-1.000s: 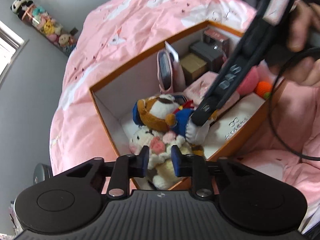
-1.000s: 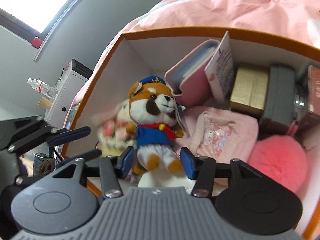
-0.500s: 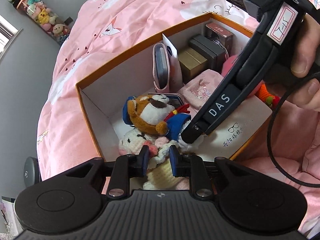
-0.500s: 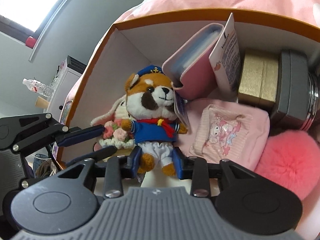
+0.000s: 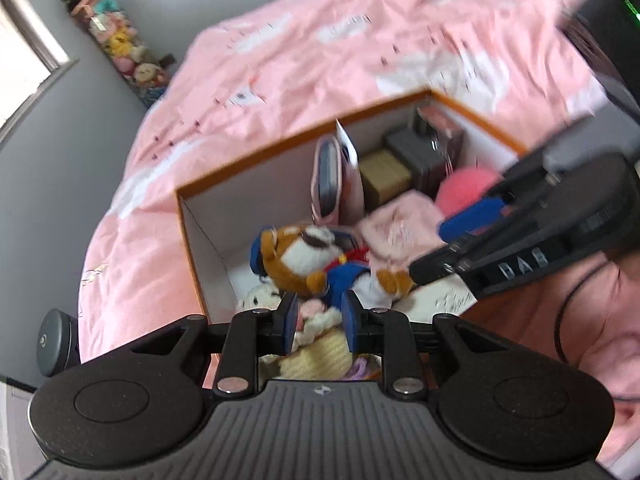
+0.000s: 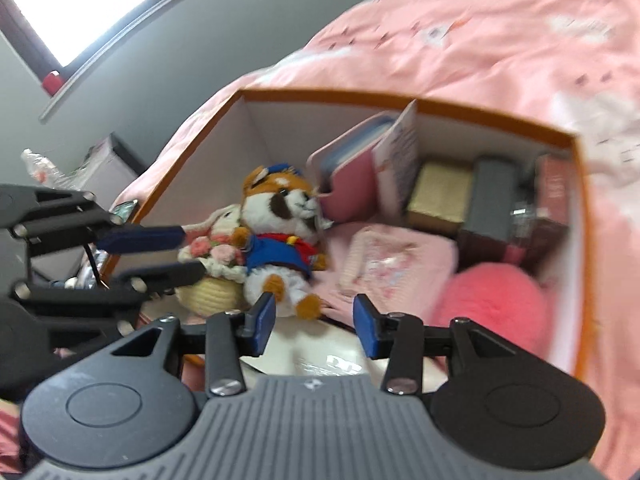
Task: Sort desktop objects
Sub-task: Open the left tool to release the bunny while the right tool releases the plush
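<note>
Plush fox in a blue sailor suit (image 6: 280, 236) lying in the left half of the orange-edged box (image 6: 400, 98), which sits on the pink bed (image 6: 500, 40). Propped against a knitted bunny with a flower basket (image 6: 218, 264) on its left, feet pointing toward the right gripper (image 6: 315, 322). Right gripper just short of the fox: jaws opening, moderately wide, blue pads clear of the feet, nothing pressed between them. Left gripper (image 6: 176, 254) entering from the left in the right wrist view, its two blue fingers reaching toward the bunny, upper finger near the bunny's ear; contact with the bunny impossible to tell. Jaws narrow and opening.

Seen from the left wrist: left gripper (image 5: 319, 322) hovering over the near corner of the box, pale knitted bunny (image 5: 316, 344) visible in the gap below the pads, fox (image 5: 316, 252) just beyond. Right gripper (image 5: 448, 248) coming in from the right, one blue finger above the pink pouch (image 5: 400, 220).

Only in the right wrist view: pouch print, pink case (image 6: 352, 172) leaning on the back wall, gold box (image 6: 440, 190), dark box (image 6: 490, 204), pink pompom (image 6: 496, 300), all clearly laid out; also a window (image 6: 92, 0). Only in the left wrist view: a row of small toys (image 5: 116, 44) against the grey wall. Both views motion-blurred.
</note>
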Demonstrator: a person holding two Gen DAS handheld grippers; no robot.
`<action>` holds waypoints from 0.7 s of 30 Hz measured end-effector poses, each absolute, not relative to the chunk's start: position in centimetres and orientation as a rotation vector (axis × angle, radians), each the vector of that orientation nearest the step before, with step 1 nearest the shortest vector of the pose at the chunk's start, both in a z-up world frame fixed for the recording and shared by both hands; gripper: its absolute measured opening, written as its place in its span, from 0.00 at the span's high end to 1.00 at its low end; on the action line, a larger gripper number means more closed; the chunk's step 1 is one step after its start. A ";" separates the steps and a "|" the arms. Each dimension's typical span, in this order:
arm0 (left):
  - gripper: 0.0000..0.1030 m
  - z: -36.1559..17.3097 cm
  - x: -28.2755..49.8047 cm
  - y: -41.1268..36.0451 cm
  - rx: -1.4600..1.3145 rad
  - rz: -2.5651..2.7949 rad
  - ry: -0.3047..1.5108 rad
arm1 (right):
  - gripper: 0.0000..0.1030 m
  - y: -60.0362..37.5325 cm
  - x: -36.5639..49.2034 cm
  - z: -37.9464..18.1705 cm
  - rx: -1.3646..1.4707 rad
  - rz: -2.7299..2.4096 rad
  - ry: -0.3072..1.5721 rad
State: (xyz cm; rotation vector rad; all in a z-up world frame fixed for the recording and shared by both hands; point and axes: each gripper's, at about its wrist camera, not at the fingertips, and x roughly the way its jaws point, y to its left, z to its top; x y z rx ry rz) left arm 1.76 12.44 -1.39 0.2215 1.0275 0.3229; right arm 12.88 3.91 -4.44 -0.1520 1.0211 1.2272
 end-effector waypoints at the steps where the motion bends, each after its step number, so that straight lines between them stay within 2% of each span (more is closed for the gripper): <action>1: 0.72 -1.0 1.7 12.2 0.202 0.336 1.006 | 0.55 3.2 12.7 -4.0 -0.140 1.208 1.000; 6: 0.70 1.0 0.9 11.5 0.073 0.381 0.886 | 0.54 0.1 11.8 -2.4 -0.084 1.098 0.896; 9: 0.60 2.5 0.2 10.9 -0.004 0.399 0.798 | 0.53 -1.4 10.8 -1.0 -0.065 1.034 0.822; 11: 0.50 3.3 0.0 10.2 -0.017 0.434 0.742 | 0.48 -2.3 10.1 0.1 -0.061 0.996 0.761; 14: 0.48 4.2 -0.2 9.8 -0.050 0.463 0.685 | 0.46 -3.0 9.2 0.9 -0.056 0.941 0.691; 18: 0.37 4.0 -0.6 9.8 -0.102 0.494 0.638 | 0.44 -3.7 9.0 0.7 -0.060 0.919 0.701; 21: 0.36 2.5 -0.8 9.5 -0.094 0.504 0.639 | 0.42 -4.2 8.7 0.1 -0.061 0.902 0.683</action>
